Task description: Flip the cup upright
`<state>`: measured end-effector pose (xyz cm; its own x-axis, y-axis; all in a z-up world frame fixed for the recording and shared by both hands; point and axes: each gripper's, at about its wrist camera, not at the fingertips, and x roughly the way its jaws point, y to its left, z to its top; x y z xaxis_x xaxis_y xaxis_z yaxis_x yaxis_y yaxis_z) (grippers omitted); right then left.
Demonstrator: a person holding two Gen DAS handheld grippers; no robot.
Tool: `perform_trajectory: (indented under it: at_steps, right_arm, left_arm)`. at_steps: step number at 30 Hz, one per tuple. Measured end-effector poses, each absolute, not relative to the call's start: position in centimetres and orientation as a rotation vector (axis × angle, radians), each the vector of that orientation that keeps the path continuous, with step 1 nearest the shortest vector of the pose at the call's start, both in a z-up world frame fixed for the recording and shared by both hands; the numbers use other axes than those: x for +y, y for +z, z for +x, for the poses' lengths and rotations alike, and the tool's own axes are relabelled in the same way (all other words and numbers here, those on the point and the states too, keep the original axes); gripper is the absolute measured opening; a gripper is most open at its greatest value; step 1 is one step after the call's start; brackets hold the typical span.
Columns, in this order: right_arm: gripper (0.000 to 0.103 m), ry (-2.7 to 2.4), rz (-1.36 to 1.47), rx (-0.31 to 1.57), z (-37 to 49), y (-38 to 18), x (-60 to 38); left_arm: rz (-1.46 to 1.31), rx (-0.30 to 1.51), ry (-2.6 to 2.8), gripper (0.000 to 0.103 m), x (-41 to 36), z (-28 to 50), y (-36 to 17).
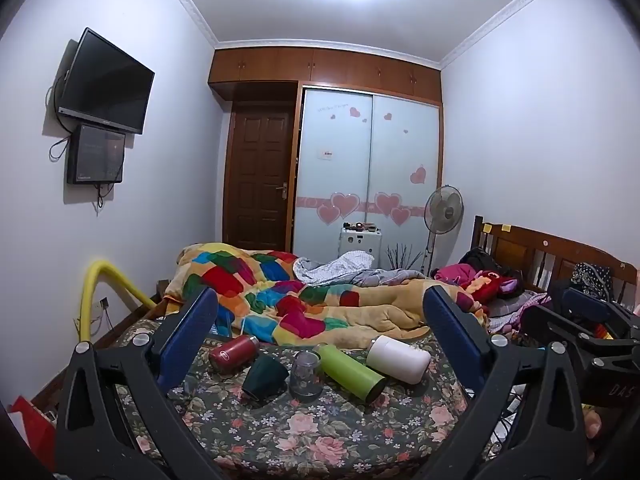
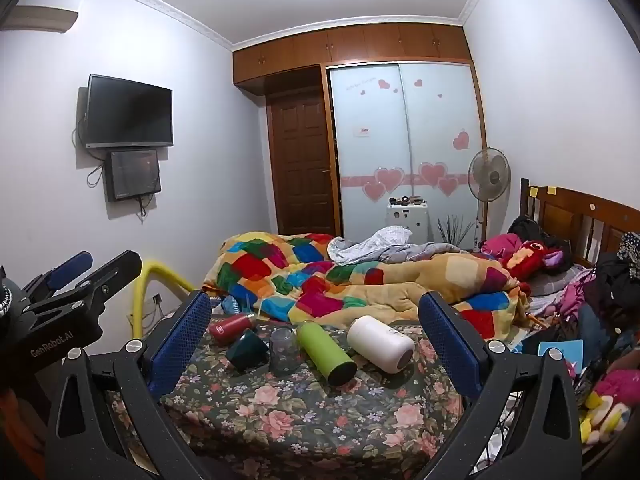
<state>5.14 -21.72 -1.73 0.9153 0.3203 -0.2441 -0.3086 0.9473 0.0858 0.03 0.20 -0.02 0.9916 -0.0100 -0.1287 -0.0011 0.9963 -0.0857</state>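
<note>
Green cup [image 1: 265, 376] lies tipped over on the flowery bed [image 1: 304, 440], low in the middle of my view.

Both my grippers, left [image 1: 320, 320] and right [image 2: 314, 316], are wide open, holding nothing. The cup's mouth faces lower left, nearer my left gripper.

A dark floral bedspread [image 1: 304, 436] carries a red bottle [image 1: 232, 354], a dark green cup [image 1: 264, 376], a clear glass [image 1: 306, 376], a lime green bottle [image 1: 352, 372] and a white bottle [image 1: 398, 358]. Behind lies a multicoloured patchwork quilt [image 1: 280, 292].
</note>
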Motion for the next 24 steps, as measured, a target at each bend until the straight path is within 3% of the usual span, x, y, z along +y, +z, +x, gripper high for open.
perform_trajectory:
  at_steps: [24]
  right_arm:
    - [0.103, 0.329, 0.048, 0.255, 5.2, -1.7, -21.8]
  left_arm:
    - [-0.091, 0.126, 0.025, 0.103, 0.7, -0.1, -1.1]
